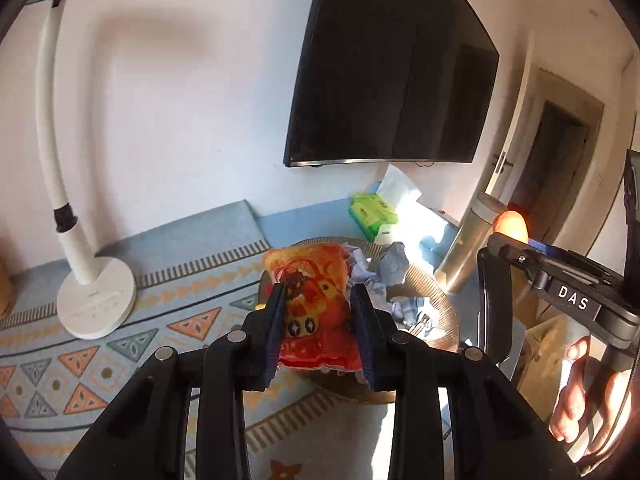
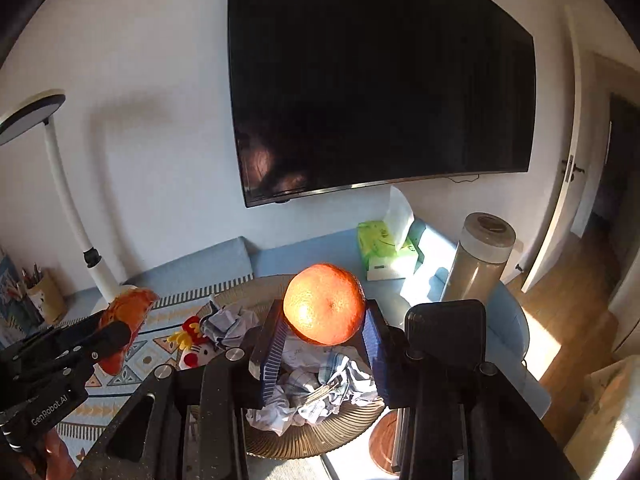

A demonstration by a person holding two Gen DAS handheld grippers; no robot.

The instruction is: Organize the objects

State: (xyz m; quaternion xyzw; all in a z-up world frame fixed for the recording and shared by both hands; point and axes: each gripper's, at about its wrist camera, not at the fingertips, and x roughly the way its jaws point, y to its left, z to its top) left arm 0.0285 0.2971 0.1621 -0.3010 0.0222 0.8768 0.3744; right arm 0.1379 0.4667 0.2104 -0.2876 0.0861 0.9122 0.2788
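Hidden or unclear: the orange (image 1: pixel 510 224) shows in the left wrist view only as a sliver above the right gripper's frame; the print on the snack packet (image 1: pixel 312 312) is too crumpled to read; the far end of the table is cut off by the right gripper's body.
Left gripper (image 1: pixel 320 300): both pads clamped on the red-orange snack packet, held in the air above the table.
Right gripper (image 2: pixel 324 328): jaws closed on the orange (image 2: pixel 324 304), gripped at its two sides, raised over the round tray (image 2: pixel 320 436).
Hand (image 1: pixel 580 396): fingers wrapped round the right gripper's handle, partly cut off at the frame edge.
Tray contents: crumpled cloth (image 2: pixel 320 384), blue and white, piled in the ribbed tray.
Beside the tray: a plush toy (image 2: pixel 196 344), red, white and yellow, lying on the table mat (image 1: pixel 120 340).
Surface: blue table covering with a mat of orange and grey triangles; sunlight falls on its right part.
Room: white wall with a dark television (image 2: pixel 380 80); white desk lamp (image 1: pixel 96 300) at left; green tissue pack (image 2: pixel 380 244) and tall lidded canister (image 2: pixel 480 260) near the wall; open door (image 2: pixel 568 160) at right.
Writing: "DAS" on the right gripper; "GenRobot.AI" on the left gripper's side.
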